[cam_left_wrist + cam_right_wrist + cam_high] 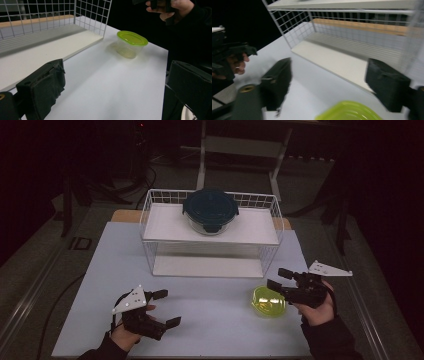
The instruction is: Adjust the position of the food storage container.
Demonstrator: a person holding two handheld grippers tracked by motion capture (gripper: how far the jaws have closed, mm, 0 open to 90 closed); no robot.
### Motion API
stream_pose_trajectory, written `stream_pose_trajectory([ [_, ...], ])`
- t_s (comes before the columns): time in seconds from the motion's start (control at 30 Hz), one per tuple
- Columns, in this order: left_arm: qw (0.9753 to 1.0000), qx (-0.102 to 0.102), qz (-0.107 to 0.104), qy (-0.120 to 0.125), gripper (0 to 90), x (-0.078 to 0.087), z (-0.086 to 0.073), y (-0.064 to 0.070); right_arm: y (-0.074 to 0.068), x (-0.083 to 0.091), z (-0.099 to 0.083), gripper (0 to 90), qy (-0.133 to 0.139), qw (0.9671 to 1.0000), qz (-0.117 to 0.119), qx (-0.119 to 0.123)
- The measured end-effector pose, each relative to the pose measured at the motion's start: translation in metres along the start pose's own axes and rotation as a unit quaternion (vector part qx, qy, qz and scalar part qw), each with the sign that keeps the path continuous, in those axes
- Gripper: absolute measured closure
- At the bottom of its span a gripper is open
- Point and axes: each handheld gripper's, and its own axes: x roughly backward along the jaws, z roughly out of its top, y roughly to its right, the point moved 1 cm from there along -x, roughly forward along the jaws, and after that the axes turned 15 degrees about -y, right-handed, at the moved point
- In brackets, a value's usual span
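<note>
We see one lime-lidded tub [268, 301] at lower right of the bench [210, 320], just below the right gripper [278, 279], jaws wide and empty. Left gripper [167, 308], lower left, likewise gapes empty over bare bench. One wire rack [150, 235] and one dark-lidded bowl [210, 210] sit upper centre.

In the right gripper view the yellow-green tub [348, 111] was cut off by the bottom edge, so just part of its lid showed, and the whole picture was smeared with motion blur. The wire rack [352, 18] ran out past the top and right edges there, its upper shelf barely visible. In the left gripper view the right hand [172, 7] was clipped by the top edge, and the tub's contents were too murky to tell. In the high view the dark-lidded bowl [210, 210] hid its contents, and the room behind the tabletop [210, 320] was lost in darkness.
</note>
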Motion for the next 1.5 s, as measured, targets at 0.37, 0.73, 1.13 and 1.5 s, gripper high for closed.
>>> stream_pose_trajectory([
  [0.37, 1.0000, 0.000, -0.003, -0.001, 1.2, -0.001, 0.000, 0.000, 0.035, 0.013, -0.034, 48.9, -0.036, 0.9959, -0.078, -0.029],
  [0.73, 0.9999, 0.008, -0.011, 0.002, 1.2, 0.000, 0.000, -0.002, 0.062, 0.006, -0.066, 72.1, -0.088, 0.9845, -0.141, -0.055],
  [1.13, 1.0000, 0.001, -0.004, 0.000, 1.2, 0.000, -0.001, -0.001, 0.063, -0.011, -0.092, 89.8, -0.137, 0.9807, -0.124, -0.064],
  [1.5, 1.0000, 0.000, -0.002, -0.002, 1.2, 0.000, 0.000, -0.001, 0.055, -0.024, -0.100, 90.0, -0.161, 0.9810, -0.086, -0.066],
])
